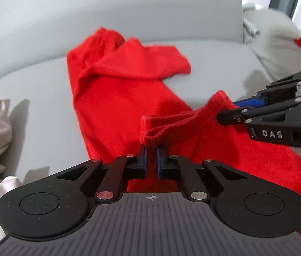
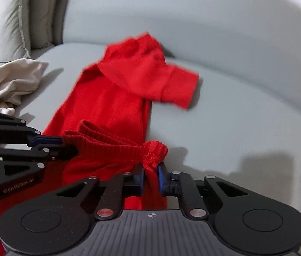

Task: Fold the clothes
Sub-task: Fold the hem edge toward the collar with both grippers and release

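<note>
While the red garment (image 1: 116,98) lay spread along the grey sofa (image 1: 44,79), its ribbed hem (image 1: 167,125) was bunched up at the near end and stretched between the two grippers. The left gripper (image 1: 151,160) had its blue pads (image 1: 144,160) nearly together, pinching one corner of the hem, which rose just beyond the fingertips in a small crumpled fold. The right gripper (image 2: 151,175) was likewise clamped on the other corner; there the cloth bulged into a rounded knot just past the pads (image 2: 162,177) and hung down between them. In the right wrist view the left gripper reached in from the left edge, its tips buried in the ribbing. Beyond the hem the body of the garment ran away from the fingers toward the backrest, where a short sleeve (image 2: 178,87) stuck out to the right. A beige cloth (image 2: 12,81) sat crumpled on the seat to the left, apart from the garment, and a pale cushion (image 2: 5,21) stood behind it.
</note>
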Available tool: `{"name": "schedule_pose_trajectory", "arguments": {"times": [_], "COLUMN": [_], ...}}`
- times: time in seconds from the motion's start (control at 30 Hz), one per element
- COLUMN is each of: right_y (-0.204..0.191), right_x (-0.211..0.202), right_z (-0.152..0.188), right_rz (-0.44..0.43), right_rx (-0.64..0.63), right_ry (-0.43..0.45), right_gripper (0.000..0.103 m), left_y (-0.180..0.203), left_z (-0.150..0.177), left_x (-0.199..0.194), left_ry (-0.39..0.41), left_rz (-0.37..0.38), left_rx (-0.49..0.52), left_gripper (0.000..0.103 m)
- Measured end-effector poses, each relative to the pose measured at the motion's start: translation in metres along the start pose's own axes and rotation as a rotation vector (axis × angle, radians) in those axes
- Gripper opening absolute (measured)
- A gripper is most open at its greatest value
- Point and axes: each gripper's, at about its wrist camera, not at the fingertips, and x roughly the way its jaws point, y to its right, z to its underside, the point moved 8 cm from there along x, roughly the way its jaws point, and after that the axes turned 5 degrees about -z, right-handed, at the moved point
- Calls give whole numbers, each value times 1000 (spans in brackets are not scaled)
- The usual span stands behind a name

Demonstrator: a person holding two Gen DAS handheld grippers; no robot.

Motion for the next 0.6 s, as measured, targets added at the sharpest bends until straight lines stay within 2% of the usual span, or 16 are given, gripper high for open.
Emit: {"name": "schedule_pose_trajectory", "arguments": {"times": [0.1,0.23,0.27,0.33,0.43,0.47,0.53,0.6], "right_y": [-7,-15,-17,-19,-17,-14,-12,-7], "right_x": [-27,-35,-33,-21,13,34,51,68], "right_z": [-15,-33,-36,-42,-44,-40,-33,-22], "right_rz": [-46,-89,-94,-92,-83,-71,-48,-22], "right_rx": [8,-7,-12,-19,8,18,15,21], "right_ry": [88,129,130,120,68,21,-28,-83], "right_gripper": [11,12,11,12,12,13,16,27], "left_y": [-5,-20,-24,-31,-41,-44,-48,-50], "left_z": [-9,-22,-24,-26,-22,-17,-7,-3], "left_x": [-30,-56,-51,-40,1,17,40,44], "left_ry": [59,105,100,86,7,-29,-96,-105], "left_rz": [-21,-50,-60,-79,-112,-125,-133,-142], "left_rx": [-29,-60,-68,-84,-111,-128,-169,-189], "left_gripper": [8,8,8,8,12,22,31,37]}}
